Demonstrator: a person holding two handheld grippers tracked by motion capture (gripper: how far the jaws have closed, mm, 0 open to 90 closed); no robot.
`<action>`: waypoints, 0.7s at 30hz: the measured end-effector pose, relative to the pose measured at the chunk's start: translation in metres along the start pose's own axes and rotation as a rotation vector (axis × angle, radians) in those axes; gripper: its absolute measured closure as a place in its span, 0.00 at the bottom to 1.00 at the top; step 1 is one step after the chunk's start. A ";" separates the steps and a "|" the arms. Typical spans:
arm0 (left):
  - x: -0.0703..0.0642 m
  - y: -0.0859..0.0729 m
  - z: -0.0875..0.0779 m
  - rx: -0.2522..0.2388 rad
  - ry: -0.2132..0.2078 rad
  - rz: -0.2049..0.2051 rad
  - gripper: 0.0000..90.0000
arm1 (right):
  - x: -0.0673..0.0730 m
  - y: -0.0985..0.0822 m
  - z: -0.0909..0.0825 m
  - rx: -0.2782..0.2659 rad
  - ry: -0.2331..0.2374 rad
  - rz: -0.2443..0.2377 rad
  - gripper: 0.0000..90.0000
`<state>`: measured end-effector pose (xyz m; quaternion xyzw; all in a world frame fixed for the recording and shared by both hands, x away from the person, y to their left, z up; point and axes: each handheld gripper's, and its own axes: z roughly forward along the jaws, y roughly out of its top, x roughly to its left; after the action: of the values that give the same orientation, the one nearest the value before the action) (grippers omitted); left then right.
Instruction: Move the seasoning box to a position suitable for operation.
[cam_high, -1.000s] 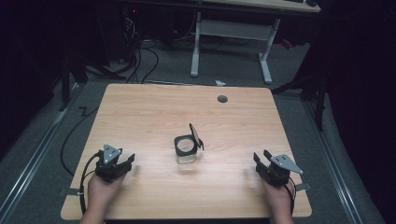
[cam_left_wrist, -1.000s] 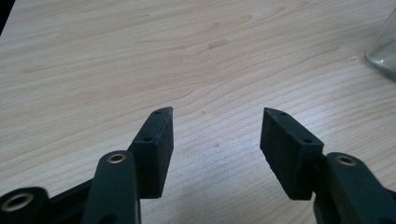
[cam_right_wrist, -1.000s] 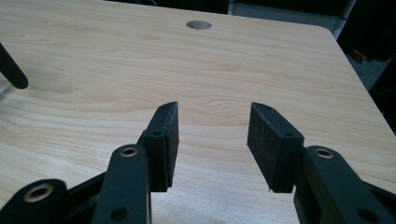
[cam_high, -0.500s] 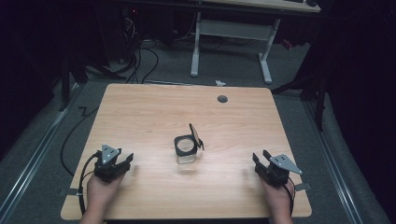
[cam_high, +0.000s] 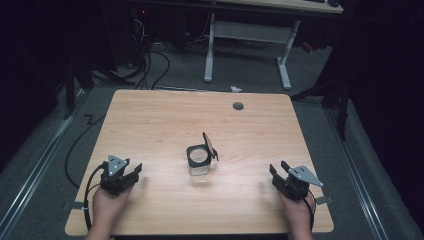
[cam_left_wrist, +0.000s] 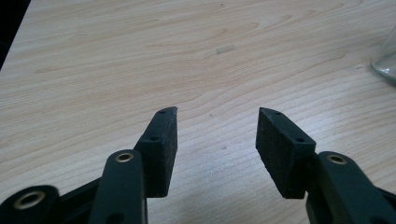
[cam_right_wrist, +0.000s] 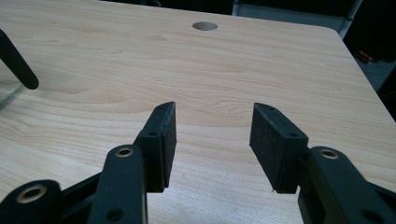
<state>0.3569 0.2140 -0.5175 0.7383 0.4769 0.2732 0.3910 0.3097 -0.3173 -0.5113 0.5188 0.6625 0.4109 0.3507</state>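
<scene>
Tools: 2, left tool (cam_high: 131, 171) agape, right tool (cam_high: 278, 172) agape | jar (cam_high: 199, 160): 1 | table (cam_high: 150, 120): 1

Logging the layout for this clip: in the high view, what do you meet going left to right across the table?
Left tongs → glass jar with its black lid flipped open → right tongs.

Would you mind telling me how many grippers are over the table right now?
2. The left gripper is near the table's front left corner, the right gripper near its front right; the jar stands between them.
</scene>
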 end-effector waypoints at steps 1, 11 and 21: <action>0.000 0.000 0.000 0.002 0.001 0.000 0.55 | 0.000 0.000 0.000 -0.003 0.000 -0.005 0.58; 0.000 0.000 -0.002 -0.006 0.008 0.010 0.55 | 0.004 0.008 -0.003 0.003 0.018 -0.020 0.61; -0.003 -0.001 -0.003 -0.004 0.000 0.023 0.55 | 0.004 0.019 -0.003 0.009 0.022 -0.036 0.65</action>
<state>0.3528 0.2129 -0.5169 0.7430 0.4679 0.2784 0.3892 0.3140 -0.3113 -0.4927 0.5040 0.6775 0.4072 0.3481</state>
